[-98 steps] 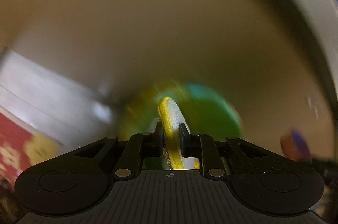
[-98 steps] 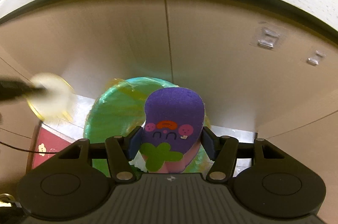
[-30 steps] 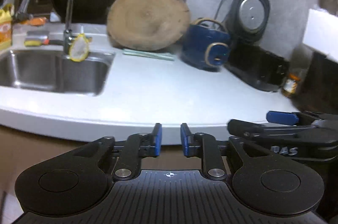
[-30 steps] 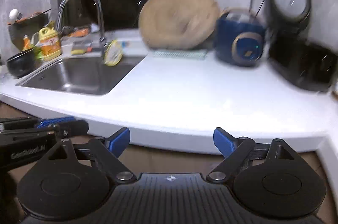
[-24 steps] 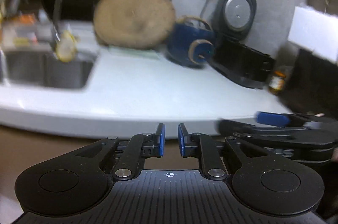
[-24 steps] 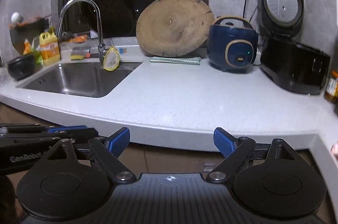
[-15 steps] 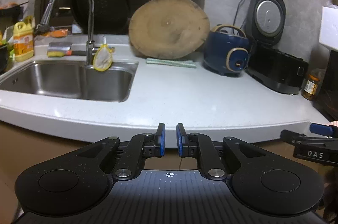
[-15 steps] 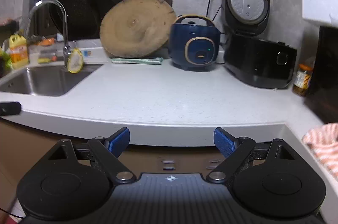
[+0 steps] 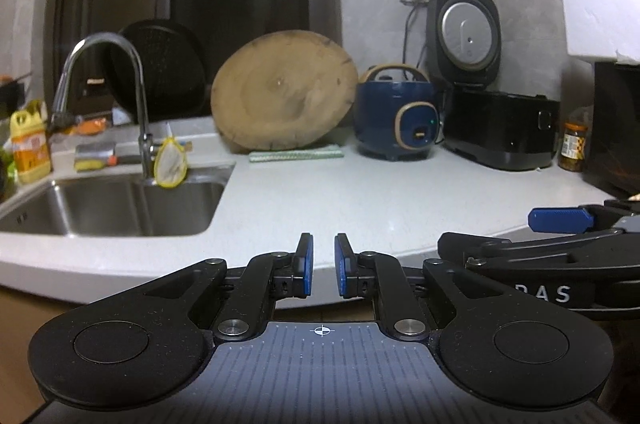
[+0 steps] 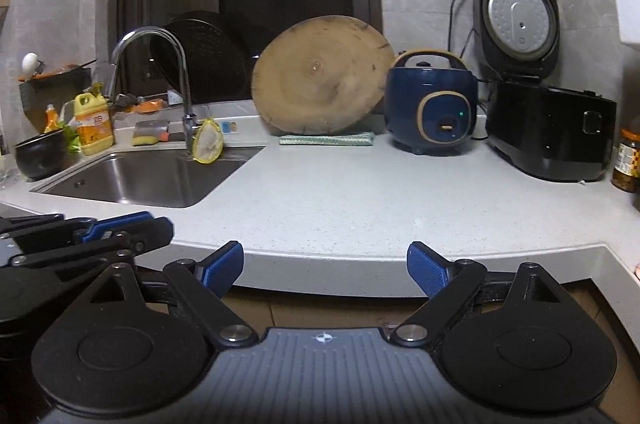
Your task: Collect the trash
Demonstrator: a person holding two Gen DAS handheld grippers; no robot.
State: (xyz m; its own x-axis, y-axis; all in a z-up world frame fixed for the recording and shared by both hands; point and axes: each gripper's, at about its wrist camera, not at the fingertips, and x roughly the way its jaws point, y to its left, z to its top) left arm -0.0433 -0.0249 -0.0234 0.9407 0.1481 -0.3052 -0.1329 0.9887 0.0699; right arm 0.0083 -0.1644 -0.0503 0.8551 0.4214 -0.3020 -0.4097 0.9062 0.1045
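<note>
Both grippers hover at the front edge of a pale kitchen counter (image 9: 360, 199), side by side. My left gripper (image 9: 322, 252) is nearly shut: a narrow gap separates its blue pads and nothing is in it. It also shows at the left of the right wrist view (image 10: 116, 224). My right gripper (image 10: 324, 260) stands wide open, its jaws still spreading slightly, with only the counter edge behind them. One of its blue pads (image 9: 560, 220) reaches in from the right of the left wrist view. A yellow-rimmed white pad (image 10: 207, 140) hangs at the faucet (image 10: 180, 83). No bin is in view.
A steel sink (image 9: 120, 207) lies at the left, with a yellow bottle (image 9: 30, 143) behind it. Against the back wall stand a round wooden board (image 9: 284, 91), a blue rice cooker (image 9: 396, 119) and a black cooker (image 9: 500, 135) with its lid up. A jar (image 9: 574, 147) stands far right.
Seconds ago the left held a yellow-rimmed pad and the right a purple toy over a green bin; now both are empty at the counter. The left jaws narrowed, and the right gripper came back alongside.
</note>
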